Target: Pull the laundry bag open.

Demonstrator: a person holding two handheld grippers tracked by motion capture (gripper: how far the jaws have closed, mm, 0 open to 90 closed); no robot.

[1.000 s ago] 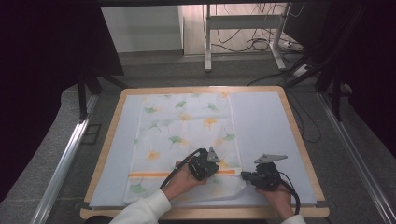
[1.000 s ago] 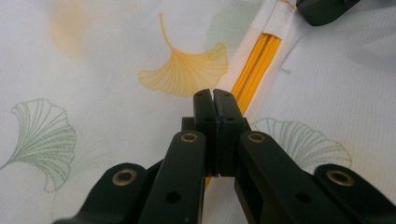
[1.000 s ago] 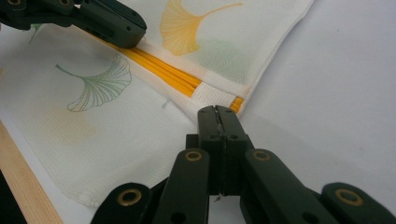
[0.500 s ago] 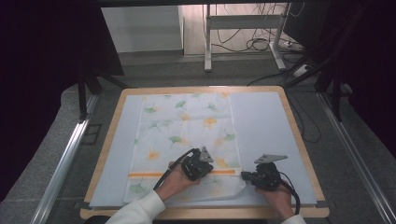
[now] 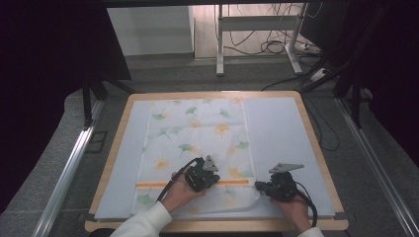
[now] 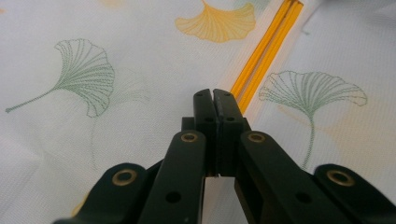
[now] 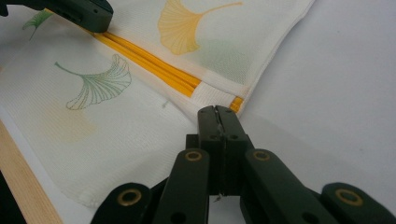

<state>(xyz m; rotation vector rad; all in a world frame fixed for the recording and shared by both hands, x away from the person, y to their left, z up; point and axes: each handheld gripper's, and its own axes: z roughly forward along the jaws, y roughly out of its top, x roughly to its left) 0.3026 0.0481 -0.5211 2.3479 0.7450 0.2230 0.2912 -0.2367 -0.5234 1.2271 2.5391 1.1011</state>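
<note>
R hand-held gripper [image 5: 263,187]: jaws fully closed, nothing visibly clamped, tip at cloth's [image 5: 197,143] near R edge by the orange stripe [image 5: 232,182]. L hand-held gripper [image 5: 211,178]: jaws fully closed, empty, tip over the stripe, mid-cloth. Cloth: white w/ ginkgo-leaf print, flat on table [image 5: 306,123], near end folded over; far edge near table's back rim.

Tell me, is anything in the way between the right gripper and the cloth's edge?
Nothing visible. The right gripper, jaws shut, sits right at the cloth edge beside the orange stripe; only bare table mat lies around it.
</note>
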